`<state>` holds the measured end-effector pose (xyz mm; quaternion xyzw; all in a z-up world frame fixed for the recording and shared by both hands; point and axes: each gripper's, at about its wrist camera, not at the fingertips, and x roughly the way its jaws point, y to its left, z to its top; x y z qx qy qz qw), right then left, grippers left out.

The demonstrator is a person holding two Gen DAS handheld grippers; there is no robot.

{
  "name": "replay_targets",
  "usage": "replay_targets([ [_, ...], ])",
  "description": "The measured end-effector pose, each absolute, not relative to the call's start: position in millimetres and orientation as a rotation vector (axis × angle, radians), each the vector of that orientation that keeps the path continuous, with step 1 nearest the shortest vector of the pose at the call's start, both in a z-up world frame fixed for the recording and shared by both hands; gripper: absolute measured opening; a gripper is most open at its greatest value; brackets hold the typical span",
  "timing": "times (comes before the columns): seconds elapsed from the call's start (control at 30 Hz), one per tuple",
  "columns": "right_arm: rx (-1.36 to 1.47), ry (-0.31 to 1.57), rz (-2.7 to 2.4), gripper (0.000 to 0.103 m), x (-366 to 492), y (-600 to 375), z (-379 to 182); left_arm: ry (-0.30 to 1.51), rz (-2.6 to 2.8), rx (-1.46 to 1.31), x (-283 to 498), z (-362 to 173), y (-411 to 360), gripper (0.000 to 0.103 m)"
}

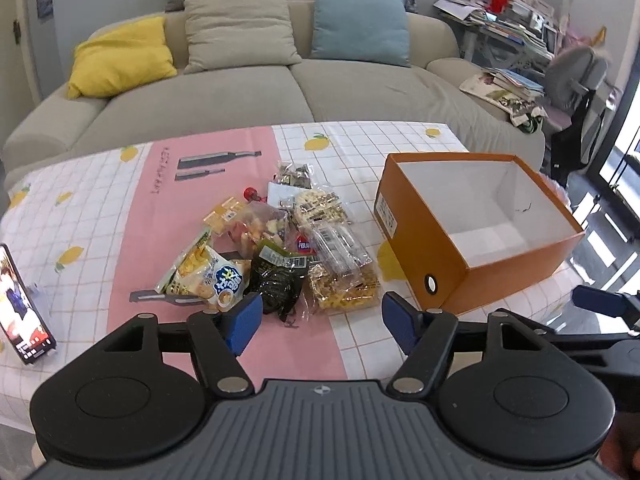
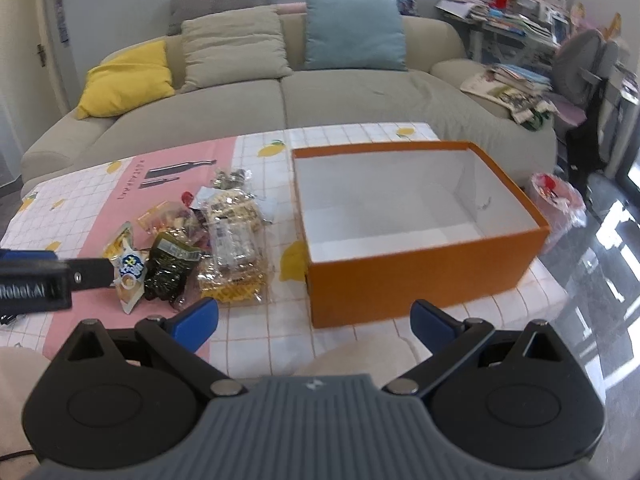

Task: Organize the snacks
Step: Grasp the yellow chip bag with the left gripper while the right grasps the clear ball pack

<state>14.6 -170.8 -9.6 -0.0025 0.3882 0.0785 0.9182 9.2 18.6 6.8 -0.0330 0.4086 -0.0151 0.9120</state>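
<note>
Snack packets (image 1: pixel 276 256) heaped beside an orange box (image 1: pixel 420 240), its long axis running away from camera.
Left gripper (image 1: pixel 322 318) and right gripper (image 2: pixel 314 322) both spread, holding nothing.

Orange box (image 2: pixel 420 276) w/ white inside; pink/white grid tablecloth (image 1: pixel 132 216), lemon print

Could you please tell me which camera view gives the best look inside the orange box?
The right wrist view: the orange box sits nearly centred, its white floor and inner walls open to the camera, with nothing inside. The left wrist view shows the same box off to the right, foreshortened, mostly its labelled end.
</note>
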Motion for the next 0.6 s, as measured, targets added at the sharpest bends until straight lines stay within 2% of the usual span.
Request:
replay_targets([
  [0.07, -0.019, 0.779, 0.195, 0.094, 19, -165, -10, 0.847, -0.034, -0.081, 13, 6, 22, 0.077],
  [0.2, -0.038, 0.729, 0.269, 0.076, 27, -155, -11, 0.861, -0.05, -0.106, 23, 0, 28, 0.064],
  [0.33, -0.057, 0.678, 0.35, 0.065, 35, -142, -14, 0.894, -0.039, -0.136, 36, -13, 36, 0.058],
  [0.43, -0.067, 0.654, 0.415, 0.05, 44, -130, -20, 0.919, -0.029, -0.151, 47, -22, 44, 0.054],
  [0.47, -0.066, 0.656, 0.439, 0.047, 49, -125, -24, 0.922, -0.022, -0.16, 50, -25, 47, 0.05],
  [0.5, -0.064, 0.657, 0.456, 0.046, 53, -121, -27, 0.927, -0.017, -0.168, 53, -27, 50, 0.045],
  [0.6, -0.08, 0.669, 0.495, 0.045, 67, -108, -40, 0.935, 0.011, -0.188, 63, -36, 61, 0.044],
])
